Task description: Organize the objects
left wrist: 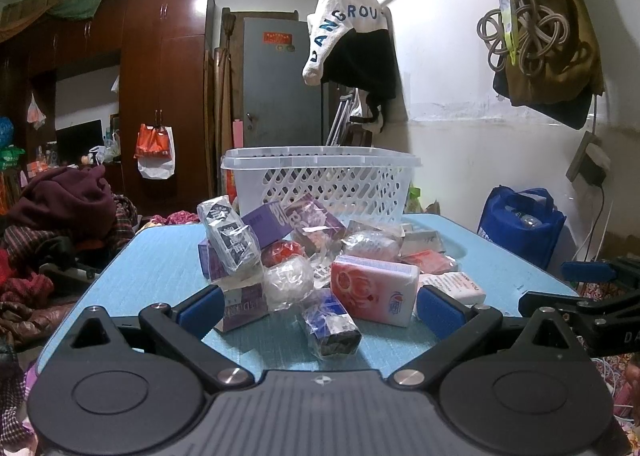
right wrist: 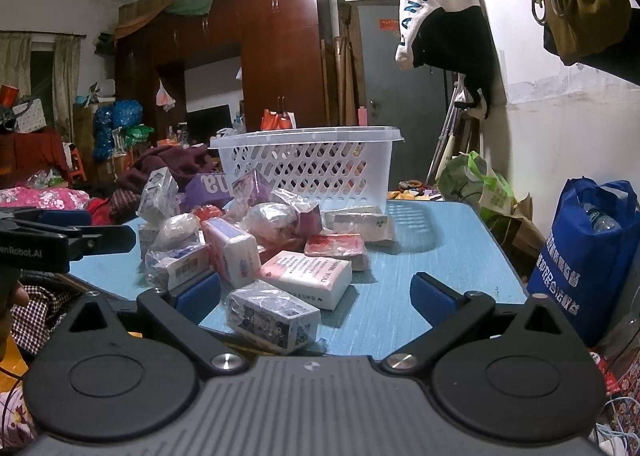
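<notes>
A pile of wrapped soaps and small boxes lies on the blue table (left wrist: 160, 268), in front of a white lattice basket (left wrist: 320, 180) at the far edge. My left gripper (left wrist: 320, 308) is open and empty at the near edge, with a small blue-wrapped box (left wrist: 330, 330) between its fingers and a pink soap bar (left wrist: 374, 290) just beyond. My right gripper (right wrist: 316, 296) is open and empty, with a black-and-white printed box (right wrist: 272, 316) and a white "THANK YOU" bar (right wrist: 308, 276) between its fingers. The basket (right wrist: 308, 164) stands behind the pile. The right gripper also shows in the left wrist view (left wrist: 588, 296).
A white wall with hanging bags stands to the right. A blue shopping bag (right wrist: 588, 256) sits on the floor by the table's right side. Clothes are heaped on the left (left wrist: 64, 208). A brown wardrobe (left wrist: 160, 88) stands behind.
</notes>
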{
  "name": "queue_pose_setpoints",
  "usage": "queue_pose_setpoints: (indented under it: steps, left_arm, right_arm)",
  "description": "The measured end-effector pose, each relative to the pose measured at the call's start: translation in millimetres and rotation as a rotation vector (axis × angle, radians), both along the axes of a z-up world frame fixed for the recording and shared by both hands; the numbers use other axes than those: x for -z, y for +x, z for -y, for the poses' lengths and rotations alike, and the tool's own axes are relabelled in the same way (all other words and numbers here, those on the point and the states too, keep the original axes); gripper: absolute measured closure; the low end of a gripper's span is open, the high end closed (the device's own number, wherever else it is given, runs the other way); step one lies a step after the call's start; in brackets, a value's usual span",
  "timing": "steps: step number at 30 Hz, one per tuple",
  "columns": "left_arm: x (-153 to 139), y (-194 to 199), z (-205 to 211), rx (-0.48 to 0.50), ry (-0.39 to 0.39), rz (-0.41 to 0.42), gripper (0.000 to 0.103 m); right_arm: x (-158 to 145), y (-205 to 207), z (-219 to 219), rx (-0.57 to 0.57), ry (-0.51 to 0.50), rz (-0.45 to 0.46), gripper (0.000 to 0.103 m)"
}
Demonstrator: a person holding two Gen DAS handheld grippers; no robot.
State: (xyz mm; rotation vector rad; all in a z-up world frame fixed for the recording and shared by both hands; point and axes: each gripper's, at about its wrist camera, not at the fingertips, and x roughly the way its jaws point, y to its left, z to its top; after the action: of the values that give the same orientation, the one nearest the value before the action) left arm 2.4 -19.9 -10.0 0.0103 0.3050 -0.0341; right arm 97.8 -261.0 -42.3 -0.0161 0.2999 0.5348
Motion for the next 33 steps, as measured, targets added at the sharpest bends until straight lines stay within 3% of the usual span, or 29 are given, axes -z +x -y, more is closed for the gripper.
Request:
queue_pose_setpoints:
  steps: [20,27,33]
  left_arm:
    - [4.8,2.3,-0.1,-0.01,0.012,-0.005,0.0]
    - [26.0,17.8,-8.0,-0.085,0.102,-0.004,0.003]
    - [37.4,26.2,-4.6,-0.033,0.08,-0.039,0.006]
  right_arm:
    - [2.1,1.8,-0.4,-0.033,0.006,-0.01,0.0]
    - [23.7,13.4,-8.3,-0.061,0.001,-0.057,0.0]
    - [32.8,11.5,-16.0,-0.08,0.012,-0.043,0.004]
